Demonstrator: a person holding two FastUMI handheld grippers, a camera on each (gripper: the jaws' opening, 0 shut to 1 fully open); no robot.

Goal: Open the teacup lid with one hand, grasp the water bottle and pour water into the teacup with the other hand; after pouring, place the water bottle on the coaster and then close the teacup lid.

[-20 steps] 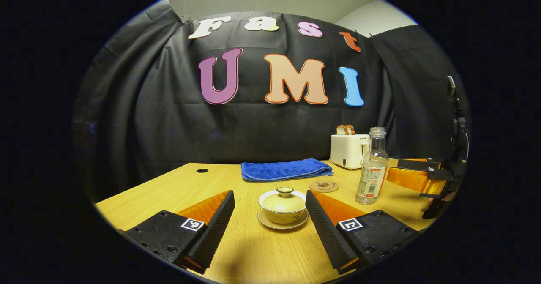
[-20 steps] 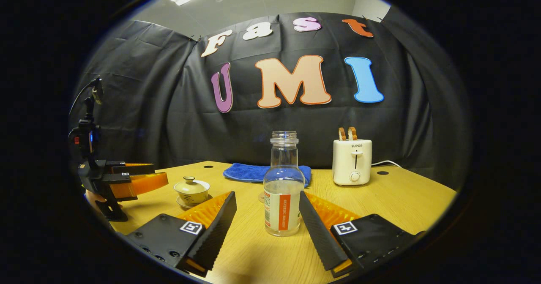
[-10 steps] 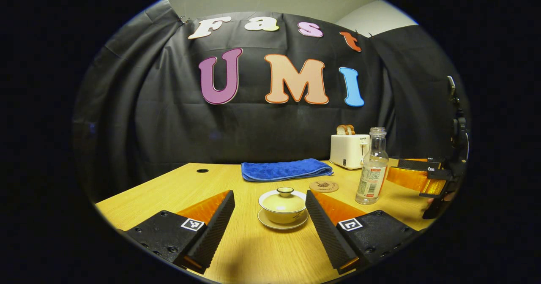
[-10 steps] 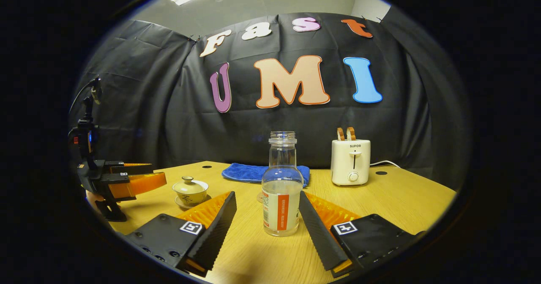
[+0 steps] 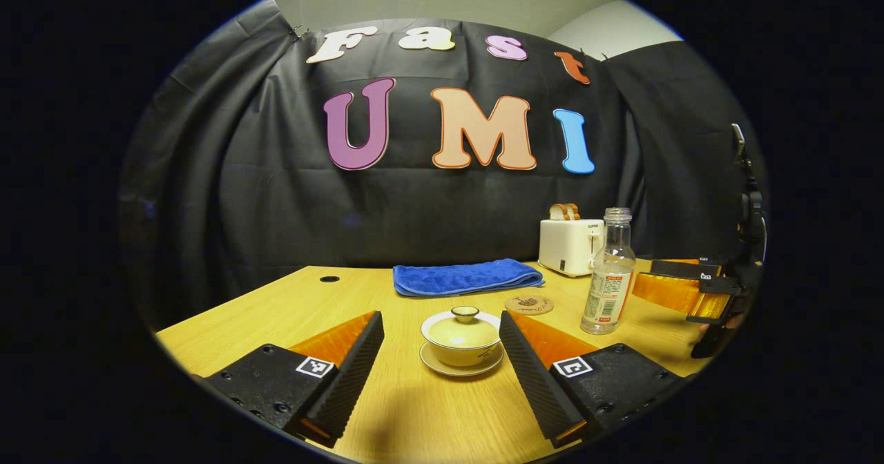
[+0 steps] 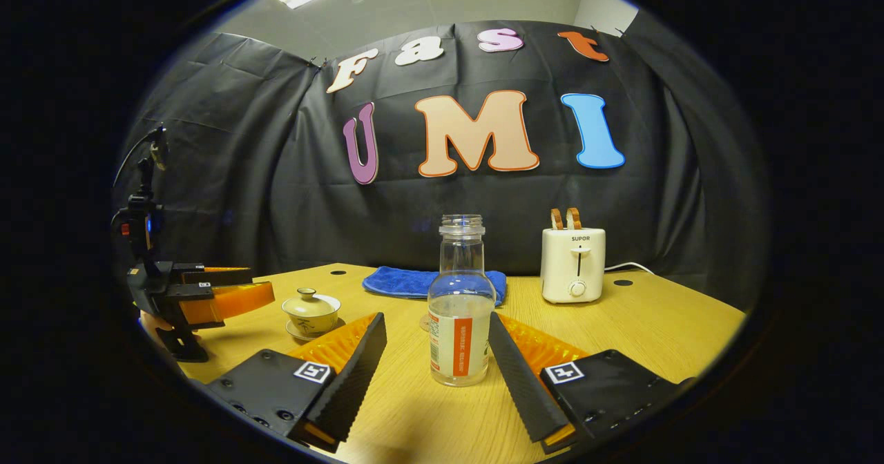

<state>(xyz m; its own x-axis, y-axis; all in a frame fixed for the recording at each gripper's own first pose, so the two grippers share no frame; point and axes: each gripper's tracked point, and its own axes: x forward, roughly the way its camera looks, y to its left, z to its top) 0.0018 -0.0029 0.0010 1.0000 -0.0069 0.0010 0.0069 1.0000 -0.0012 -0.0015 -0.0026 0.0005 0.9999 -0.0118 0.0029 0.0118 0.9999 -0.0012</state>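
A cream lidded teacup (image 5: 461,343) on its saucer stands on the wooden table, just ahead of my left gripper (image 5: 442,343), which is open with a finger on either side and clear of it. The lid (image 5: 464,324) with its small knob rests on the cup. A clear uncapped water bottle (image 6: 460,312), partly filled, stands between the open fingers of my right gripper (image 6: 437,343), untouched. In the left gripper view the bottle (image 5: 610,272) is at the right, with the round brown coaster (image 5: 529,304) to its left. The teacup (image 6: 311,311) appears left in the right gripper view.
A folded blue towel (image 5: 465,276) lies at the back of the table (image 5: 290,305). A white toaster (image 6: 573,264) holding bread stands at the back right, its cord trailing off. The other gripper (image 5: 684,290) appears at the right edge of the left gripper view.
Almost nothing differs; the right gripper view has shifted very slightly, so the bottle sits a little further left. Both grippers stay open.
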